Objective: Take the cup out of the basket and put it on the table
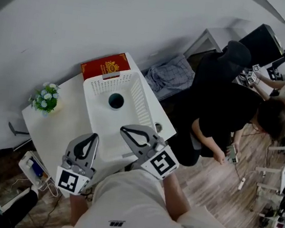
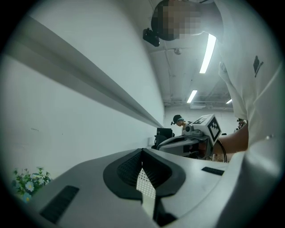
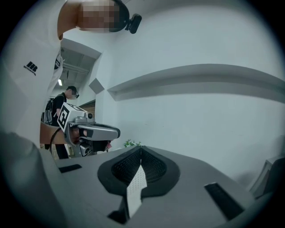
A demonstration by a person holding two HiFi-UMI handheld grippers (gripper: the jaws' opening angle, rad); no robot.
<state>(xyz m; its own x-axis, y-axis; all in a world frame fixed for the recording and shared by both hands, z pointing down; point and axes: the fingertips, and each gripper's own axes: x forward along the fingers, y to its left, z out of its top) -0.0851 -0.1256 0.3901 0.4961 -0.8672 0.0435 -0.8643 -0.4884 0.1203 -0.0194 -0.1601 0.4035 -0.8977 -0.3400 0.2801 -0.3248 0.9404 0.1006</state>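
- Inside the basket (image 1: pixel 145 102), toward its far end, the cup (image 1: pixel 116 101) is seen upright, mouth up.
- At the basket's near end, the left gripper (image 1: pixel 96 135) and right gripper (image 1: pixel 123 129) are held closed and empty.
- The cup is judged light, rigid and possibly slippery; a pinch across its rim wall is advised.

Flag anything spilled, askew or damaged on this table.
Nothing stands out. The cup stands upright inside the white basket, the red book lies behind it, and the flowers sit upright at the table corner.
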